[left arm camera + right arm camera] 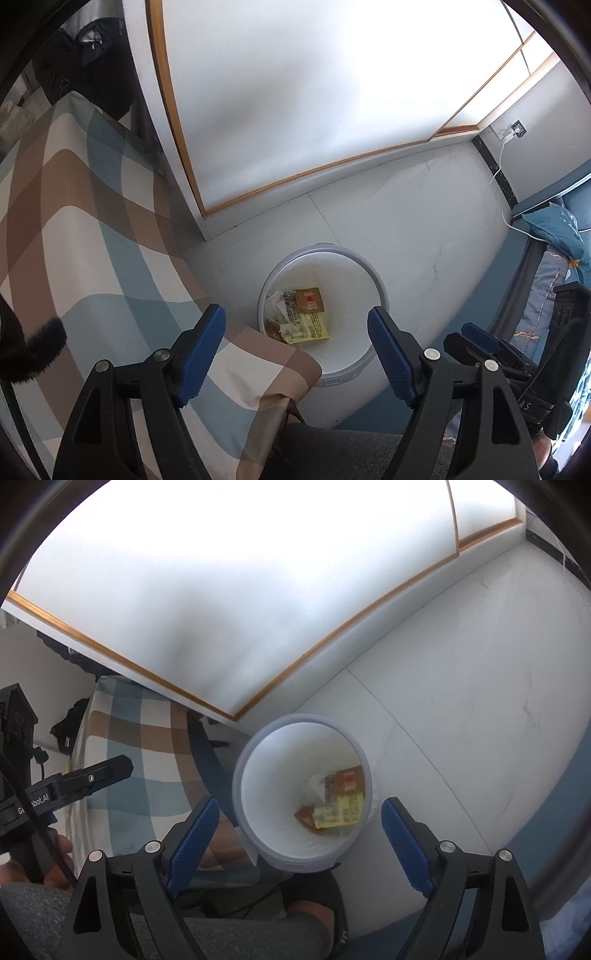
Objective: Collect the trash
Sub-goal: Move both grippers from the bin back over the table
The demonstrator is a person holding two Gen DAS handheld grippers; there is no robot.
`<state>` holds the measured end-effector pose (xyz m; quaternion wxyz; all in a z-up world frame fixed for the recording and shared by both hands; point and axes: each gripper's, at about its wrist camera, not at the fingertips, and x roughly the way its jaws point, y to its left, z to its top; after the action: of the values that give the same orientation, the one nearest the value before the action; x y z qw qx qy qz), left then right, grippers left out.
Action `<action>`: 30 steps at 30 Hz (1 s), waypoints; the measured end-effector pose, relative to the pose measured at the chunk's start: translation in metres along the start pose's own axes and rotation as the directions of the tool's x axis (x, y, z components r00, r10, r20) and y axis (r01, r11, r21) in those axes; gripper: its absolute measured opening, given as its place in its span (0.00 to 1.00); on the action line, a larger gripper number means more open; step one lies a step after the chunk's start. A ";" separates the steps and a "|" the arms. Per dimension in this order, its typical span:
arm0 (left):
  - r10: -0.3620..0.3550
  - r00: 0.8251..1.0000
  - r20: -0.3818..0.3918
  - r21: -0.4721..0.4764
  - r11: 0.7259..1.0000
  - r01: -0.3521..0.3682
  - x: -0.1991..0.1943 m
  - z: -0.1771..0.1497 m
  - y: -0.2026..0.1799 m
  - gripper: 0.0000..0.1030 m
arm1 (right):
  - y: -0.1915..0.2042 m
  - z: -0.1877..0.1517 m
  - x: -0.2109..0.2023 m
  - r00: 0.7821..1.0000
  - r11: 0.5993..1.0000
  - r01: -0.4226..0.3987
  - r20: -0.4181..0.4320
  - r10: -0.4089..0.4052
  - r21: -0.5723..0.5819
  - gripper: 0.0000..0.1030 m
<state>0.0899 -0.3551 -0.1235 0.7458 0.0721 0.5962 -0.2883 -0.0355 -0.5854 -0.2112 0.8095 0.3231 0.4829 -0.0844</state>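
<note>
Tablecloth: checked brown, blue and cream cloth covers the table at far left, its corner hanging down just beside the bin.
Left gripper: left gripper hangs above the table edge and the bin, blue pads spread wide with nothing between them; it is empty.
Wastebasket: round white wastebasket stands on the pale floor, close against the draped cloth.
Trash: wrappers lie at the bottom of the bin, a yellow packet, a brown sachet with a red mark, and crumpled clear plastic.
Right gripper: right gripper points down over the bin mouth, jaws wide apart, holding nothing.
Bed: blue bedding at far right, apart from the bin.
Progress: judged from the filled bin and empty claws, a drop looks finished.
Risk: swinging back toward the table, a low claw could snag the hanging cloth or knock the light bin over, spilling the wrappers.
</note>
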 end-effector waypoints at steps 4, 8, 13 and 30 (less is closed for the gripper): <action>0.015 0.998 0.064 -0.011 1.000 -0.015 -0.019 -0.002 0.005 0.75 | 0.013 0.000 -0.016 1.000 1.000 -0.002 0.028 0.003 -0.025 0.89; 0.031 0.991 0.131 -0.042 0.999 -0.026 -0.043 -0.004 0.017 0.76 | 0.022 0.001 -0.029 0.998 0.999 0.007 0.058 -0.005 -0.038 0.89; 0.072 0.970 0.231 -0.077 0.995 -0.056 -0.077 -0.010 0.033 0.79 | 0.041 0.002 -0.054 0.993 0.998 0.017 0.118 -0.010 -0.066 0.89; 0.271 0.829 0.490 -0.321 0.940 -0.118 -0.204 -0.054 0.132 0.86 | 0.189 -0.009 -0.125 0.942 0.950 -0.072 0.291 0.164 -0.303 0.89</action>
<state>0.0871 -0.1514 0.0199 0.9086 -0.0537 0.3924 -0.1326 -0.0218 -0.4552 -0.0256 0.9177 0.2130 0.3351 -0.0141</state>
